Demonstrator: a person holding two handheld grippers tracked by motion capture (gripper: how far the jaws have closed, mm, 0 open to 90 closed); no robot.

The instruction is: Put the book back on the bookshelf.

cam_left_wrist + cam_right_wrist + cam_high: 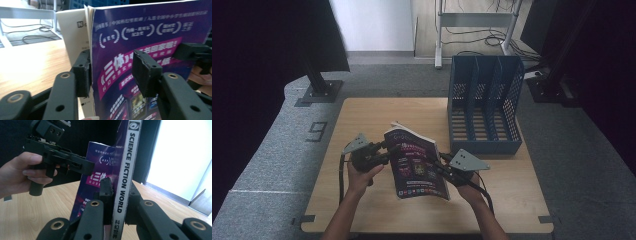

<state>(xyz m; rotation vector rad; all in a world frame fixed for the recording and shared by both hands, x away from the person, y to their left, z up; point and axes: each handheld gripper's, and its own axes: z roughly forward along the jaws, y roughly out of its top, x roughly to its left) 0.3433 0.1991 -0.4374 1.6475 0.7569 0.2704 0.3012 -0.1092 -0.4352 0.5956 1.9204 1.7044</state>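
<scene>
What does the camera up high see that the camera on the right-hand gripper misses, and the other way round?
The high view takes in the blue file rack at the back of the wooden table and both forearms. The right gripper view reads the magazine's spine, printed "SCIENCE FICTION WORLD", pinched between the right gripper's jaws. Both show the purple magazine held upright over the table, with the left gripper at its other edge.

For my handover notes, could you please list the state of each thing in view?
magazine: upright on the table, cover toward the camera.
right gripper: shut on the magazine's spine.
left gripper: open, jaws astride the magazine's edge.
file rack: upright, slots empty.
</scene>
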